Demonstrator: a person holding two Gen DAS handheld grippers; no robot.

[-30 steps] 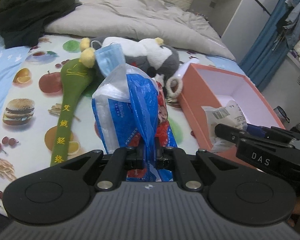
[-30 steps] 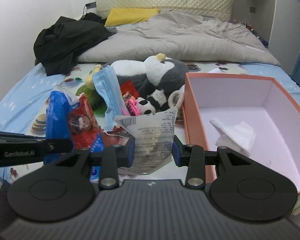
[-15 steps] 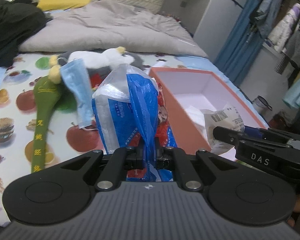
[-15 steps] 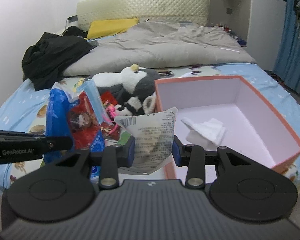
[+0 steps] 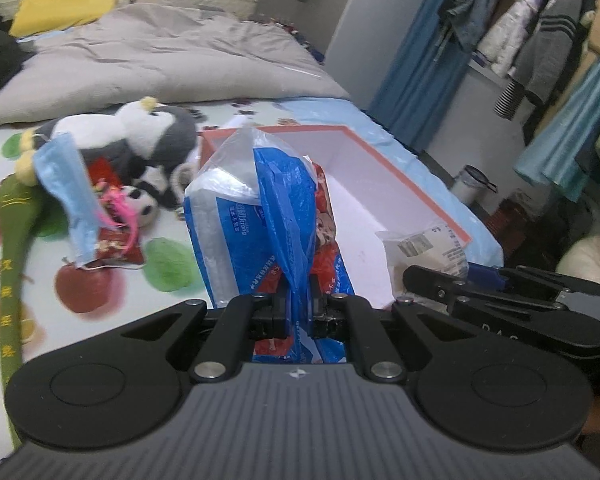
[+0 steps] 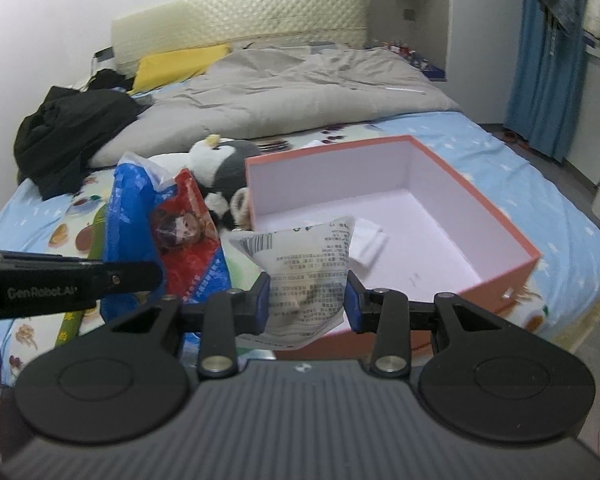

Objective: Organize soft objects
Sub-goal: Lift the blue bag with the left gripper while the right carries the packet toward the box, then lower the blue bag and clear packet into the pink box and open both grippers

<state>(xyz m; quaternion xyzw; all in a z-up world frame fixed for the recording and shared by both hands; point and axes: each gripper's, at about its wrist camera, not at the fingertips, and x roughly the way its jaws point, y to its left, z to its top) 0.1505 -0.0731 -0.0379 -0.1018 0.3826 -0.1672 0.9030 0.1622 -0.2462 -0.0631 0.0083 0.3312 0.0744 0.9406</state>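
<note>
Over the last second both views have swung from the heap of toys toward the orange box [image 6: 452, 216], which now fills much more of the right wrist view, so the carry to the box looks nearly done. The left hand-held gripper [image 5: 298, 312] is pinched tight on the blue plastic tissue pack [image 5: 256, 216], holding it upright above the bed [image 5: 168, 272], near the box's near corner. The right hand-held gripper [image 6: 306, 300] clamps a white printed pouch [image 6: 304, 272] between its blue pads [image 6: 262, 300]; the pouch hangs at the box's near rim, not yet inside. A folded white tissue [image 6: 366, 240] already lies on the box floor. The plush penguin [image 5: 140, 132], small panda [image 5: 142, 204], blue face mask [image 5: 66, 184] and green embroidered pad [image 5: 14, 248] are left on the fruit-print sheet, so much sorting remains. Both held items probably need to go a little further in over the rim before release.
</note>
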